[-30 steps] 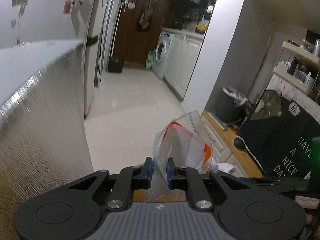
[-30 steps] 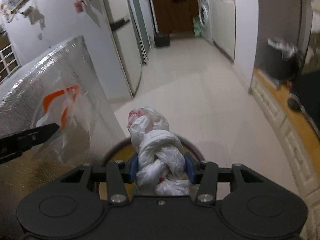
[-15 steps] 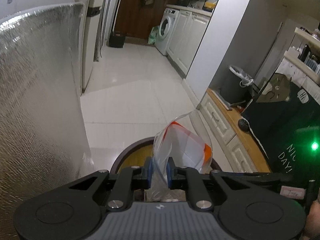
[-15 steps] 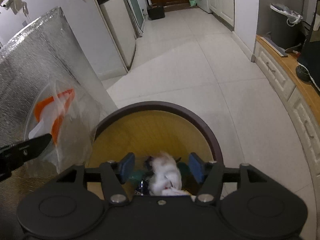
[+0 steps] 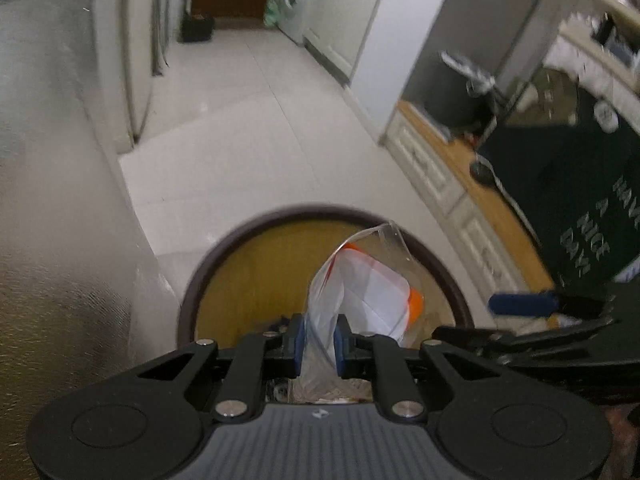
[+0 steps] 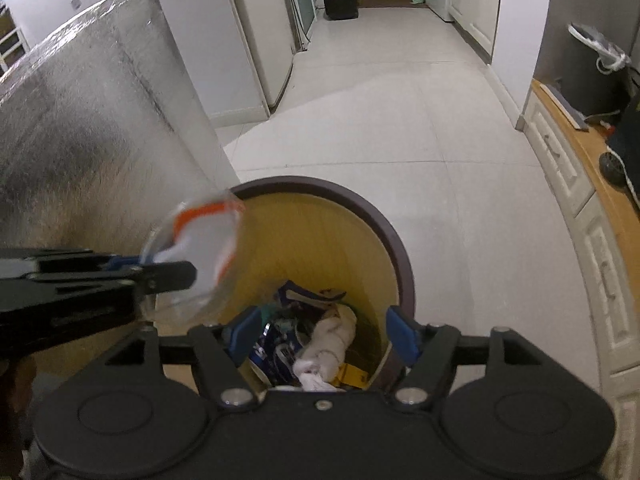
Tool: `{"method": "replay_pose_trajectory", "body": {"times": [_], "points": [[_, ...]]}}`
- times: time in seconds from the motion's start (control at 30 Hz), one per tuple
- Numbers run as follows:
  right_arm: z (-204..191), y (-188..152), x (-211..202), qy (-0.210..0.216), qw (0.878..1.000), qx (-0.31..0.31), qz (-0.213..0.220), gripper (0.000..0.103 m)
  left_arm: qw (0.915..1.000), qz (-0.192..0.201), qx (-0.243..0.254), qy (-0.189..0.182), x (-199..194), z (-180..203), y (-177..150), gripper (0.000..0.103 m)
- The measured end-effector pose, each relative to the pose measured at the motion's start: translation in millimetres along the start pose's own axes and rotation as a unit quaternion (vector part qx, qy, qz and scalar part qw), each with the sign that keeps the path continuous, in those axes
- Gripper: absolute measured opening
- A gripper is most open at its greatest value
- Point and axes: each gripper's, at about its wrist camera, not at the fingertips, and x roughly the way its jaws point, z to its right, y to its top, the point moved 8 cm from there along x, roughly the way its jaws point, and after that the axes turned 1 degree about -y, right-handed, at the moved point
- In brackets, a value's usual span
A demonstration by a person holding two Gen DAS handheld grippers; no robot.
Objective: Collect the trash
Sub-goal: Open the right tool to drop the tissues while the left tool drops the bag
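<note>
A round bin [image 6: 394, 240] with a dark rim and yellow inner wall stands on the floor below both grippers; in the left wrist view its rim [image 5: 280, 216] curves ahead of me. Inside lie mixed wrappers and a crumpled white wad [image 6: 332, 340]. My right gripper [image 6: 320, 336] hangs over the bin's mouth, its jaws opening, nothing between the blue pads [image 6: 402, 338]. My left gripper [image 5: 320, 340] is shut on a clear plastic bag [image 5: 368, 280] with orange and white print, held over the bin. From the right wrist view that bag [image 6: 200, 248] sits at the bin's left rim.
A tall silver foil-faced box [image 6: 88, 128] stands tight against the bin's left side. A low white cabinet with a wooden top [image 6: 576, 168] runs along the right. A dark bin with a white liner [image 6: 588, 72] stands behind it. Pale tiled floor [image 6: 380, 112] stretches ahead.
The right gripper let go of the white wad, which dropped into the bin, and its jaws spread. Both grippers sank and tipped down; the left brought its bag over the bin.
</note>
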Motion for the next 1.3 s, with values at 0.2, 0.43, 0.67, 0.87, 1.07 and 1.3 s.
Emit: {"method": "replay_pose_trajectory", "body": {"times": [0.2, 0.43, 0.67, 0.87, 1.07, 1.3], "points": [[9.6, -0.9, 2.2, -0.012, 1.0, -0.007, -0.011, 0.07, 0.999, -0.041, 0.015, 0.005, 17.6, 1.7, -15.5, 0.06], [4.7, -6.9, 1.0, -0.02, 0.999, -0.029, -0.017, 0.072, 0.9993, -0.034, 0.01, 0.011, 6.9, -1.8, -12.6, 0.072], [4.2, -6.4, -9.5, -0.028, 0.999, -0.035, -0.011, 0.074, 0.9997, -0.019, 0.003, 0.017, -12.9, -4.6, -12.3, 0.083], [4.1, -4.8, -28.7, -0.036, 0.998, -0.041, 0.005, 0.076, 0.9998, -0.005, -0.003, 0.019, -27.9, -2.0, -12.2, 0.089], [6.5, -2.3, -56.4, -0.042, 0.998, -0.041, 0.029, 0.079, 0.9996, 0.013, -0.004, 0.025, -53.0, 1.0, -11.7, 0.095], [8.5, 1.1, -90.2, -0.046, 0.997, -0.029, 0.058, 0.086, 0.9987, 0.041, 0.013, 0.027, -89.5, 11.4, -6.8, 0.103]]}}
